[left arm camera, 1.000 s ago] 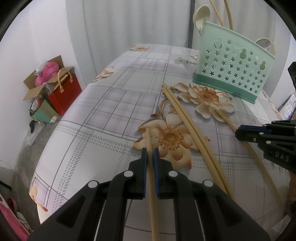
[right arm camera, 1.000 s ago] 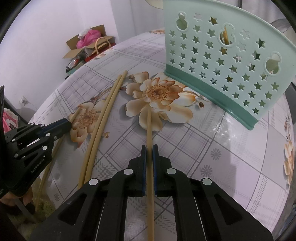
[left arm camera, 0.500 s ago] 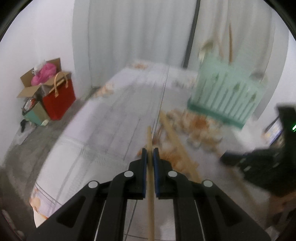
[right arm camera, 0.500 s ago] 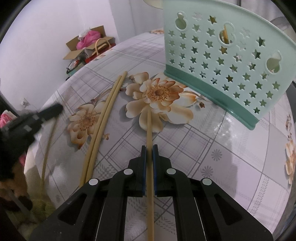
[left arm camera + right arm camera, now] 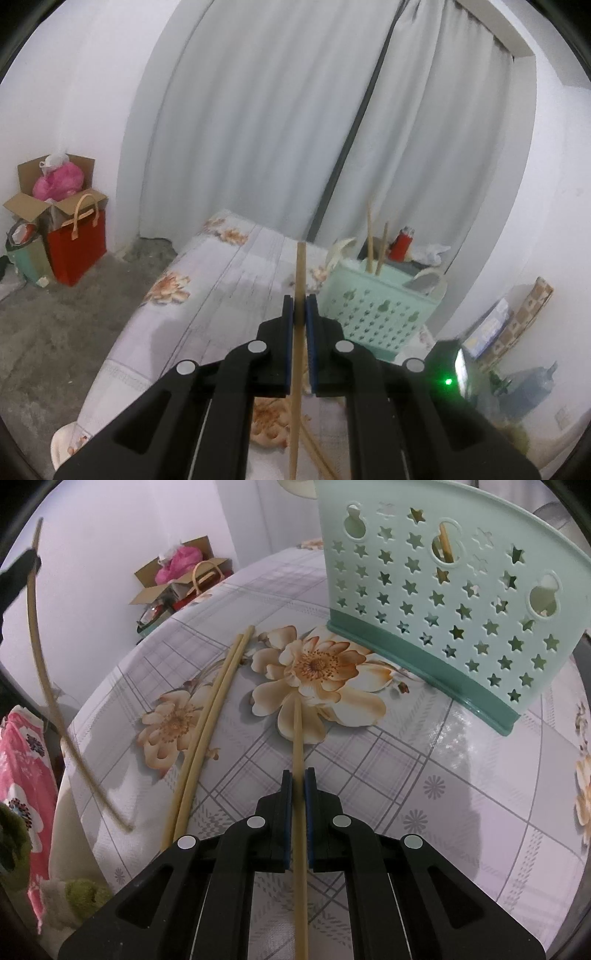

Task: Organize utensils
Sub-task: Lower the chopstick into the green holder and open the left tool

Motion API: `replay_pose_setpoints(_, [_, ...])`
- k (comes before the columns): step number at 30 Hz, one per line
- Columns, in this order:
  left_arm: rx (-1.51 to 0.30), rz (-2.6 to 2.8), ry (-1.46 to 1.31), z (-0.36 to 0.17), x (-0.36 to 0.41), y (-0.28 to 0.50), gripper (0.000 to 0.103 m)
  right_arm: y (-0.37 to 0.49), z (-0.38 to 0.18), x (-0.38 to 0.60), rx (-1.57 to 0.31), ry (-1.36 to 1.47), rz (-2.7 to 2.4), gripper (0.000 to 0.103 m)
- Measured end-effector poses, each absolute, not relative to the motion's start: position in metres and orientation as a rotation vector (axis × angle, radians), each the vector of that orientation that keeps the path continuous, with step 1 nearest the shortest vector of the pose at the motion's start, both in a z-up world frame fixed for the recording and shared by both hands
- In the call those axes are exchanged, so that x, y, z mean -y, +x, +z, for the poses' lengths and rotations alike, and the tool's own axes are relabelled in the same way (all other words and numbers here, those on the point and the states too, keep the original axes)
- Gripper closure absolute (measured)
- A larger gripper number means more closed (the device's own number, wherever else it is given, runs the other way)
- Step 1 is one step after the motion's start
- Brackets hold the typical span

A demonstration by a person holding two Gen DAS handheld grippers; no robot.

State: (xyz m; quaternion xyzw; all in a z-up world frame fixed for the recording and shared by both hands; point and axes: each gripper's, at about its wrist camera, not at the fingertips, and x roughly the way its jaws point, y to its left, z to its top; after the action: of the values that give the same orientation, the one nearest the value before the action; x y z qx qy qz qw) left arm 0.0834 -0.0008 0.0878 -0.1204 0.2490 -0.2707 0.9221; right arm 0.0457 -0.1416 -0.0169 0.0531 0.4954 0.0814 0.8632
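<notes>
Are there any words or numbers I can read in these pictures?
No, none can be read.
The colourful box by the wall, right of the mint basket: it has print, but too blurred to read.
The red bag and cardboard box on the floor: no writing shows.

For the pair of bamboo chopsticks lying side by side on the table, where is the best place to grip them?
Probably near the middle of the pair of bamboo chopsticks, coming from above with jaws across both sticks: they lie flat, touching, and open table flanks them.
</notes>
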Motion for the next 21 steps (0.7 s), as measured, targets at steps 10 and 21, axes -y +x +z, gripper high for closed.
replay_pose_setpoints(10, [-0.347, -0.649, -0.317, 0.148, 0.016, 0.097, 0.097, 0.043, -0.015, 0.147, -1.03, 0.12, 0.181, 0.099])
replay_pose_setpoints(21, [-0.16, -0.748, -0.435, 0.219, 0.073, 0.151, 0.097, 0.043, -0.014, 0.154, -1.024, 0.147, 0.199, 0.099])
